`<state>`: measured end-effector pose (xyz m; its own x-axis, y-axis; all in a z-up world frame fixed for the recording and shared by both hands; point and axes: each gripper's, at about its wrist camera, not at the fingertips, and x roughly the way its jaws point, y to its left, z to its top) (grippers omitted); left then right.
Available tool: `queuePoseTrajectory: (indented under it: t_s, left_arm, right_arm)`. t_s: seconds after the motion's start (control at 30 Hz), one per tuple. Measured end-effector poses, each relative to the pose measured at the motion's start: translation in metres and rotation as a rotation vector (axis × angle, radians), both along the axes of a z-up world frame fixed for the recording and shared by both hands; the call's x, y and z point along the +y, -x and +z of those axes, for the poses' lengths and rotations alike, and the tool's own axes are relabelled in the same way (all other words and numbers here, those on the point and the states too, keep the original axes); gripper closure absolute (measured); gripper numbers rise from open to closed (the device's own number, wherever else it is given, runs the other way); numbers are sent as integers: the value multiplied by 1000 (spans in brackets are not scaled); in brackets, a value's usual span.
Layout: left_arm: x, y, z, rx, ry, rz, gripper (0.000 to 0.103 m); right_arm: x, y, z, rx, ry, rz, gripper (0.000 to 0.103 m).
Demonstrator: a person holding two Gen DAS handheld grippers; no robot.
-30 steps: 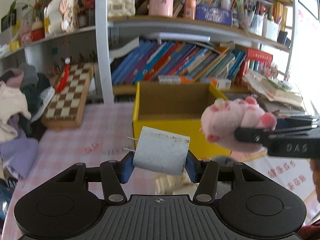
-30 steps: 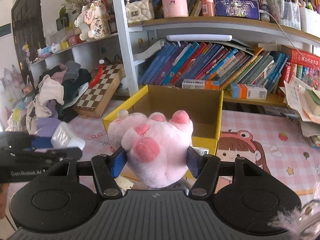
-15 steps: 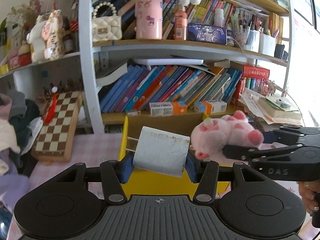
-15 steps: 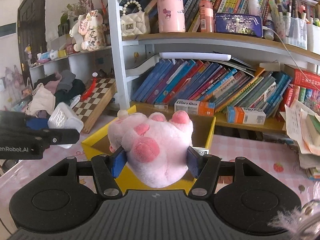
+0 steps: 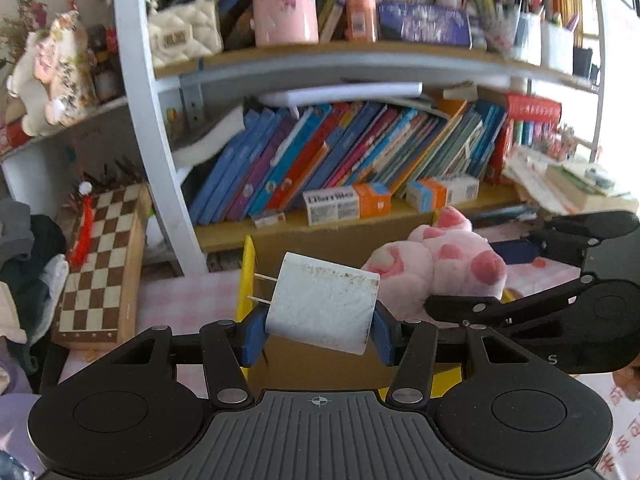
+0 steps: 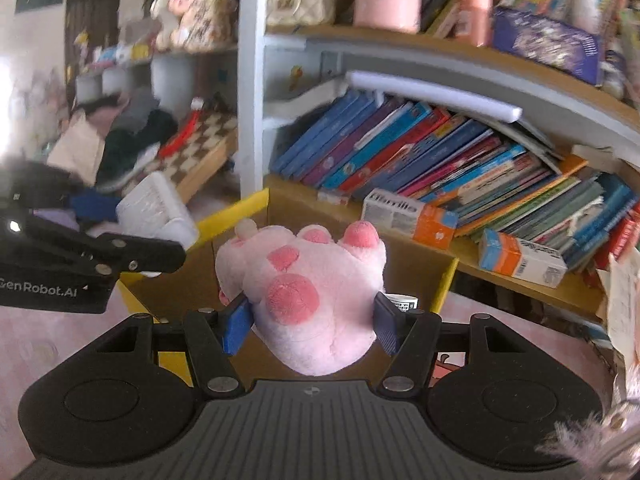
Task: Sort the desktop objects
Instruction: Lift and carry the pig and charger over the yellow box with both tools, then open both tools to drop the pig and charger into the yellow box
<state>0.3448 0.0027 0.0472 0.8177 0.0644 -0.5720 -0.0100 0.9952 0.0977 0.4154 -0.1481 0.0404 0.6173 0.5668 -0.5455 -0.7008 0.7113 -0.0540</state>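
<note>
My left gripper (image 5: 318, 330) is shut on a white plug-in charger (image 5: 323, 303) with two metal prongs pointing left. It hangs over the near left part of a yellow cardboard box (image 5: 245, 276). My right gripper (image 6: 310, 322) is shut on a pink plush paw (image 6: 310, 284), held above the same yellow cardboard box (image 6: 236, 210). In the left wrist view the pink plush paw (image 5: 436, 270) and the right gripper (image 5: 460, 305) sit just to the right of the charger. In the right wrist view the left gripper (image 6: 132, 240) and the charger (image 6: 154, 210) are at the left.
A white shelf post (image 5: 152, 120) and a shelf of leaning books (image 5: 340, 156) stand right behind the box. A chessboard box (image 5: 102, 264) leans at the left beside a heap of clothes (image 5: 20, 256). Small cartons (image 6: 408, 216) lie on the low shelf. The tabletop has a pink checked cover (image 5: 188, 300).
Both grippers have moved forward and closer to the shelf with their objects still held. The box now lies under and just ahead of them, and the views are motion-blurred.
</note>
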Motion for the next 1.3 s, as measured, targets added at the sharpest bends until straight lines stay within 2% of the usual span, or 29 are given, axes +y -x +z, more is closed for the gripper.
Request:
queuePoseTrajectory:
  t_s: [0.23, 0.4, 0.67, 0.77, 1.3]
  left_arm:
    - [2, -23, -17, 75, -9, -18, 51]
    - [5, -38, -31, 128, -19, -31, 51]
    - [14, -51, -43, 168, -9, -19, 51]
    - [15, -55, -45, 180, -13, -20, 51]
    - [9, -66, -60, 226, -45, -29, 51]
  right_arm:
    - [13, -25, -20, 52, 91, 47, 43]
    - [21, -36, -31, 79, 131, 85, 43]
    - [30, -52, -37, 132, 164, 136, 44]
    - [32, -56, -40, 145, 184, 149, 50]
    - [30, -58, -43, 142, 167, 159, 49]
